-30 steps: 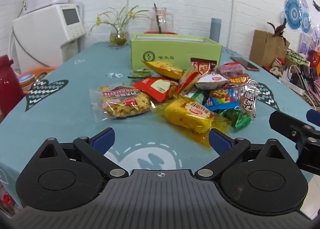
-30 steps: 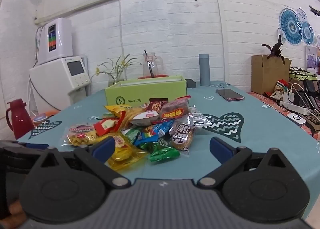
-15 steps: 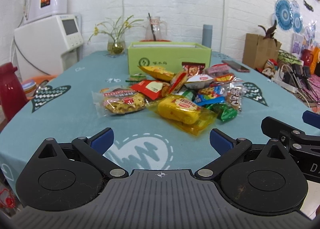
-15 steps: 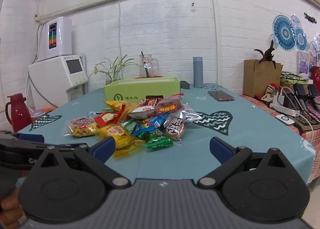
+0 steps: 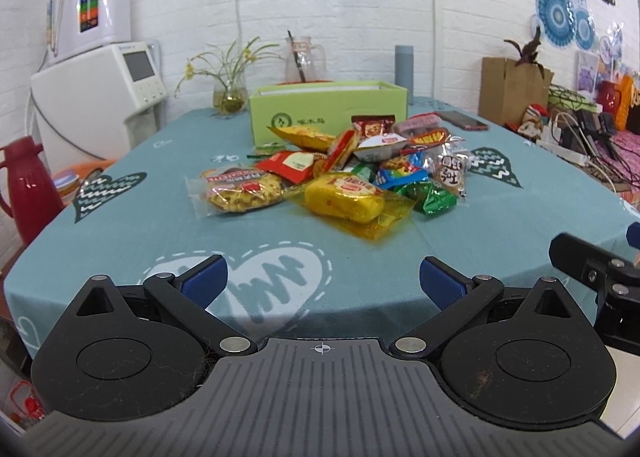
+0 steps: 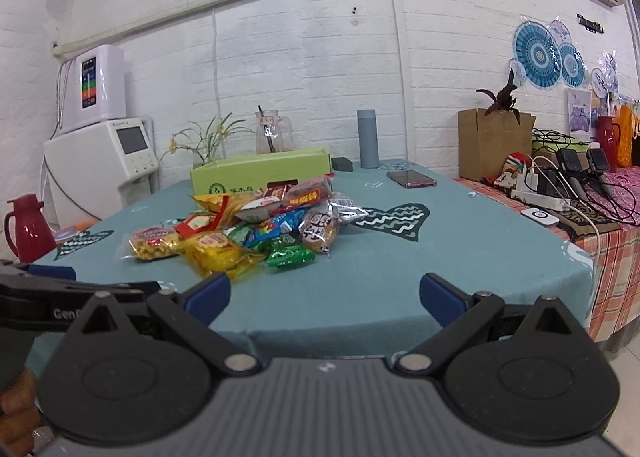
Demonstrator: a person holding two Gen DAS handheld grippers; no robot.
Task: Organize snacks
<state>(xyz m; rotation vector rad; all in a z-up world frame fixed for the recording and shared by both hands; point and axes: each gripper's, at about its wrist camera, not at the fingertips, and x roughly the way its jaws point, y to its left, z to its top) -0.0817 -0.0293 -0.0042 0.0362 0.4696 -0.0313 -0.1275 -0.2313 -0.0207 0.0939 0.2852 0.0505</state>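
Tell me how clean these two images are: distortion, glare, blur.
Left wrist view: strong fisheye bend, dark corners; glare on the yellow snack packet; snacks sharp. Right wrist view: same bowing of wall and table edge; even light, no motion blur; the green box reads clearly.

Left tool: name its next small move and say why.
Probably ease the left tool forward toward the yellow packet, the nearest snack in the pile. Both tools are open and hold nothing, short of the table edge, and the green box waits behind the pile.
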